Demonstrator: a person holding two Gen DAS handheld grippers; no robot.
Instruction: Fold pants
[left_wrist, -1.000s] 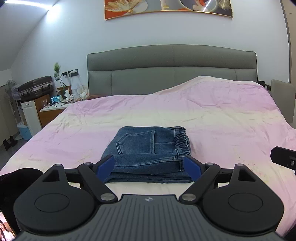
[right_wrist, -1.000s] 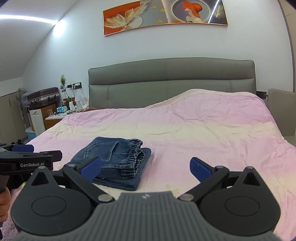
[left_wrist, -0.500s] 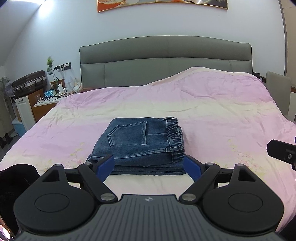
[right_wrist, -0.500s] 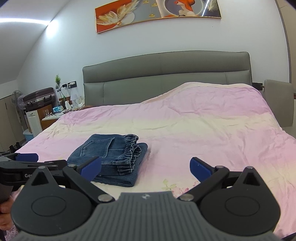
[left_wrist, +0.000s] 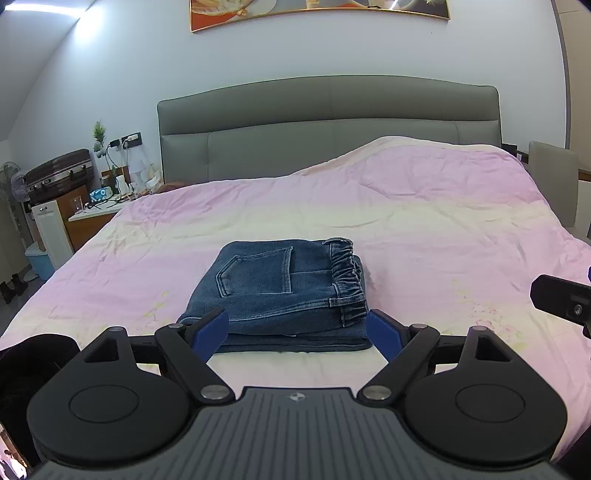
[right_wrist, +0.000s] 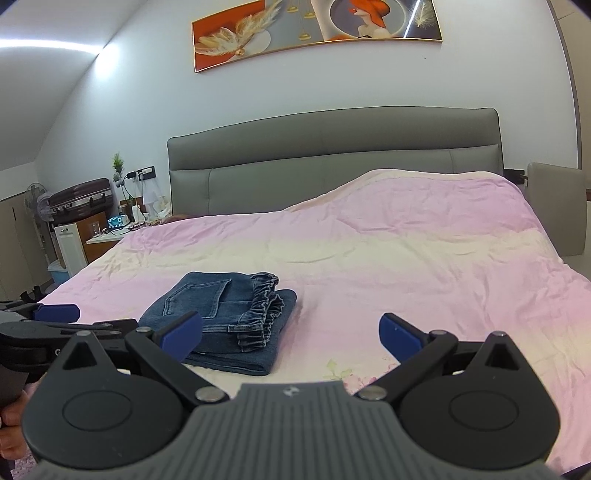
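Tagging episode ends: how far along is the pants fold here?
Done: the jeans lie on the pink bedspread as a compact stacked bundle, back pocket on top, elastic waistband along one edge. In hand: nothing; the left gripper and the right gripper are both open and empty, short of the bundle. Left: apparently no fold; at most squaring the bottom layer, which sticks out slightly.

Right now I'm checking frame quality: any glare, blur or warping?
Left wrist view: folded jeans sharp, headboard bowed by fisheye. Right wrist view: ceiling light strip blown out, painting curved, bedspread evenly lit.
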